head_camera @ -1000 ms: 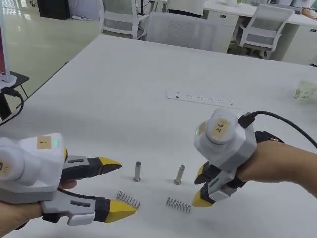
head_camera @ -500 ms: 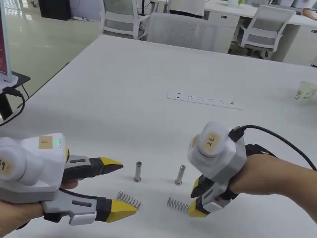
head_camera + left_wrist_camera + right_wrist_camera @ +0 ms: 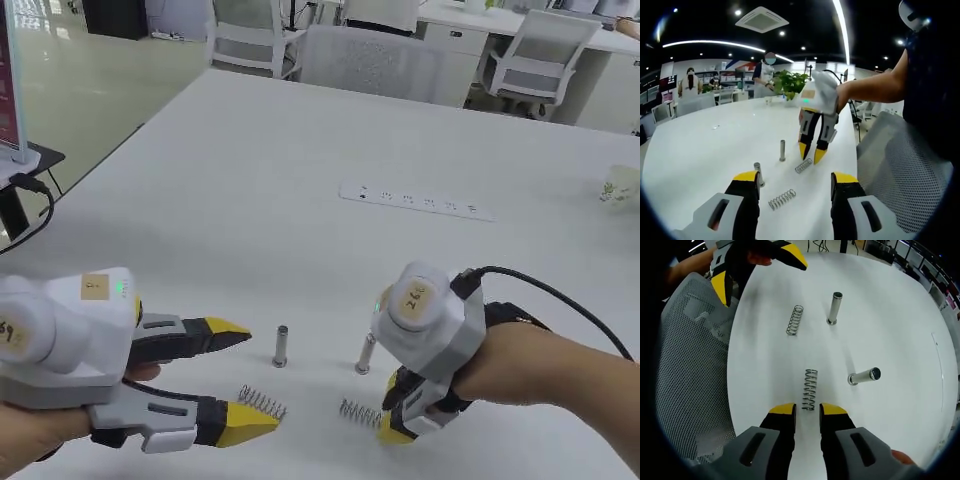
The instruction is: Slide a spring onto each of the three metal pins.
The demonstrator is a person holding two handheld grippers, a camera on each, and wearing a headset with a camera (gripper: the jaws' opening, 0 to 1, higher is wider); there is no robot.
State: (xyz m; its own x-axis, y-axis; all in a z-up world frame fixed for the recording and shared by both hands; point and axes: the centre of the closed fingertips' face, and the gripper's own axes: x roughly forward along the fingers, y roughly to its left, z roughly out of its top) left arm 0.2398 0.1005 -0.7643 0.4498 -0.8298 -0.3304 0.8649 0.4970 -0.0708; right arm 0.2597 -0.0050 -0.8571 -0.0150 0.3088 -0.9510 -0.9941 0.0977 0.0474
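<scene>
One spring (image 3: 810, 389) lies flat near the right pin (image 3: 366, 353), long axis running left to right. Its right end sits between the narrowly parted jaws of the right gripper (image 3: 807, 411), which is tilted downward. The left gripper (image 3: 248, 375) hovers level, jaws wide apart.

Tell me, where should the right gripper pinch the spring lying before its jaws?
Probably across the coils at its near end. The spring lies flat on the table, lengthwise toward the right gripper, whose open jaws flank that end. Coming straight on leaves the far end free for a pin.
</scene>
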